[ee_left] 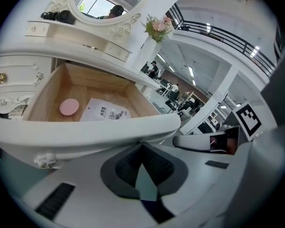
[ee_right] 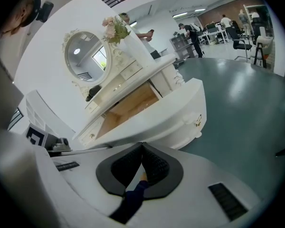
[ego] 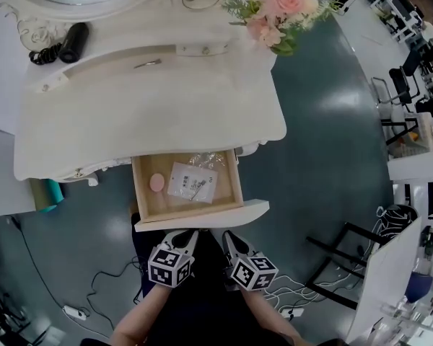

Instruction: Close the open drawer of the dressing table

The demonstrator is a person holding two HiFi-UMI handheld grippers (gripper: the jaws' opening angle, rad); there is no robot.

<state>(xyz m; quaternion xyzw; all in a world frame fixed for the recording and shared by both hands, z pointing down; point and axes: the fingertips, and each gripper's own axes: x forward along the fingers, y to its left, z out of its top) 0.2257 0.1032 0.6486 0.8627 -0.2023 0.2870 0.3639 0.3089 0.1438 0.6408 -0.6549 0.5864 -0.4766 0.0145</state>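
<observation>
Open wooden drawer with a curved white front (ego: pixel 202 213) juts from the white dressing table (ego: pixel 151 114). A pink round disc (ego: pixel 156 183) and a clear plastic packet (ego: pixel 192 182) lie inside. The left gripper (ego: pixel 189 235) and right gripper (ego: pixel 231 238), jaws pinched together and empty, sit just beside that front, with white cables (ego: pixel 101 294) on the floor nearby.

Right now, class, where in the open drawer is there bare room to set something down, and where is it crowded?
Free: the drawer's front strip, between its front panel and the packet. Crowded: farther back, with disc, packet and clear bag.
</observation>
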